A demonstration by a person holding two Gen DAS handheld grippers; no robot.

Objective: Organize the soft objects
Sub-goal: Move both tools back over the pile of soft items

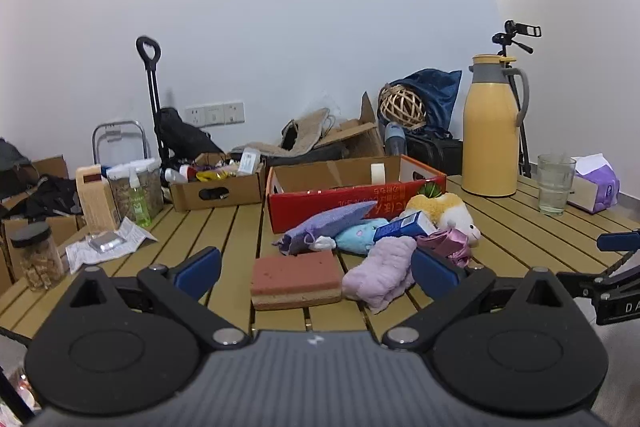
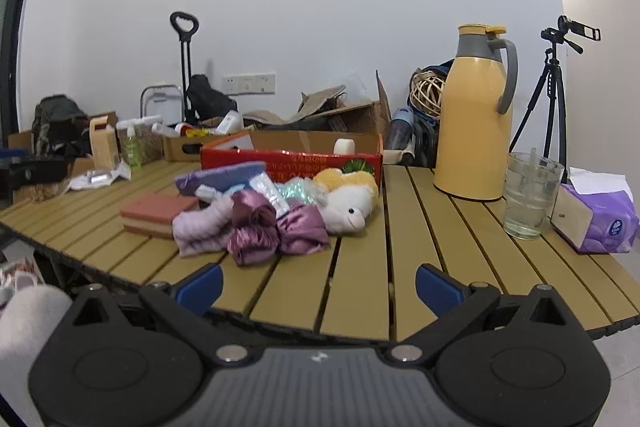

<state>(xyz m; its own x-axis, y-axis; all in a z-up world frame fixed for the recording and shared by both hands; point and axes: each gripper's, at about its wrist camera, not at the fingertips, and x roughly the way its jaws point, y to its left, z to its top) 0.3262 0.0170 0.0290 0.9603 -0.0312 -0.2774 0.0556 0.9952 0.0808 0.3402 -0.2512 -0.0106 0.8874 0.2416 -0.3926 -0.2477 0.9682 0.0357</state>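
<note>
Both grippers, left gripper (image 1: pixel 316 269) and right gripper (image 2: pixel 318 285), empty with fingers spread wide; tangled soft pile (image 2: pixel 256 223) risks dragging neighbours when one item's grabbed.

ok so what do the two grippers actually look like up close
Both match: the left gripper and right gripper have black linkage arms with silver pivot pins, blue pads on the fingers, round black hubs either side, and a ribbed grey body bearing a small white mark. A pale grey sleeve shows beside the right one.

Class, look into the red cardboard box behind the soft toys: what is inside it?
Inside the red box only a white tape roll shows near its far wall; its front wall hides the floor.
</note>
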